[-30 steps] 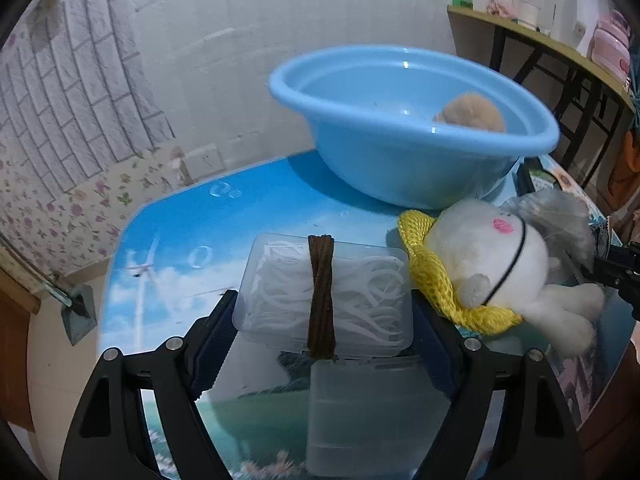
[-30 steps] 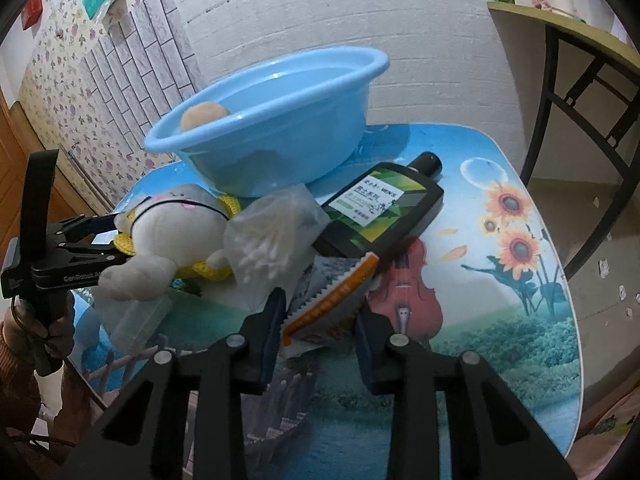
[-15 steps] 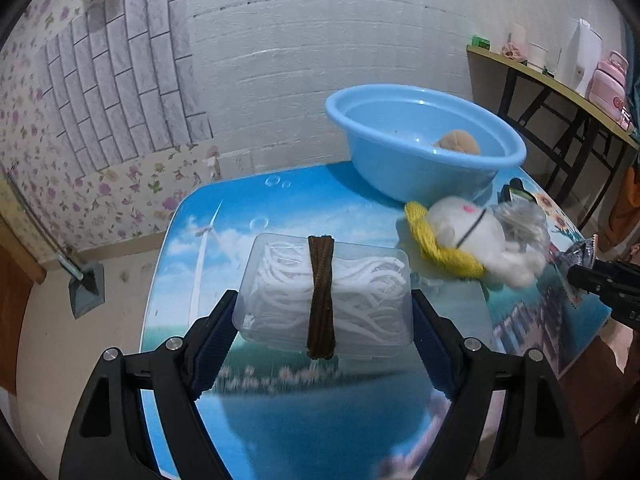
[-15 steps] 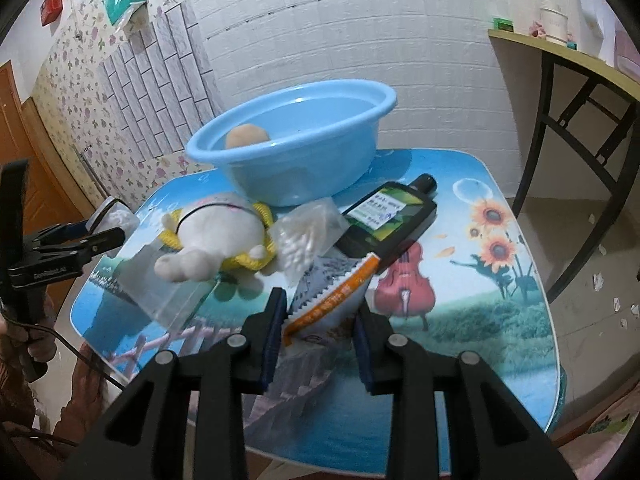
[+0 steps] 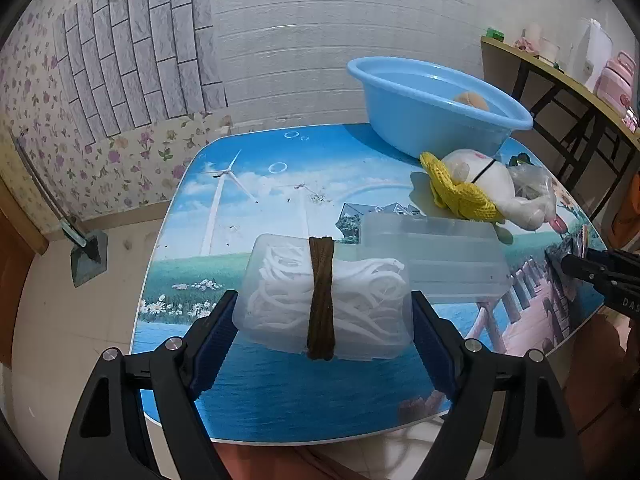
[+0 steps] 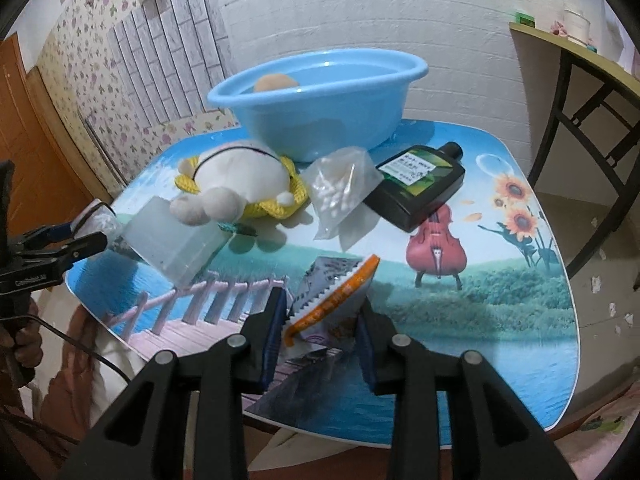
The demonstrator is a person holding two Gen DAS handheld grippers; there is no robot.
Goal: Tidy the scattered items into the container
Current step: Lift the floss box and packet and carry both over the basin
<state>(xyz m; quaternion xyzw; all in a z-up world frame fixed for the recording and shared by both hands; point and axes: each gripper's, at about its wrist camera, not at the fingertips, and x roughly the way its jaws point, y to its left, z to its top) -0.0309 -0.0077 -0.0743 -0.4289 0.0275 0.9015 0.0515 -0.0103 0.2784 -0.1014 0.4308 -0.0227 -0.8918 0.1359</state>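
My left gripper [image 5: 322, 308] is shut on a clear plastic box of white floss picks [image 5: 326, 298] with a brown band, held above the table's near edge. My right gripper [image 6: 322, 312] is shut on a silver and orange snack packet [image 6: 334, 292], raised over the table front. The blue basin [image 6: 320, 100] stands at the back with a tan ball [image 6: 276, 81] inside. On the table lie a white plush toy with a yellow hat [image 6: 236, 184], a bag of cotton swabs [image 6: 340, 192], a black bottle [image 6: 416, 184] and a clear plastic box [image 5: 436, 260].
The table [image 5: 260, 184] has a printed landscape top. A dark-framed shelf [image 6: 580, 80] stands to the right of it. A dustpan [image 5: 86, 252] leans by the floral wall at left. The left gripper [image 6: 60, 248] shows at the right wrist view's left edge.
Both grippers have pulled back and up from the items, each keeping its hold. The table and basin now look smaller and farther away.
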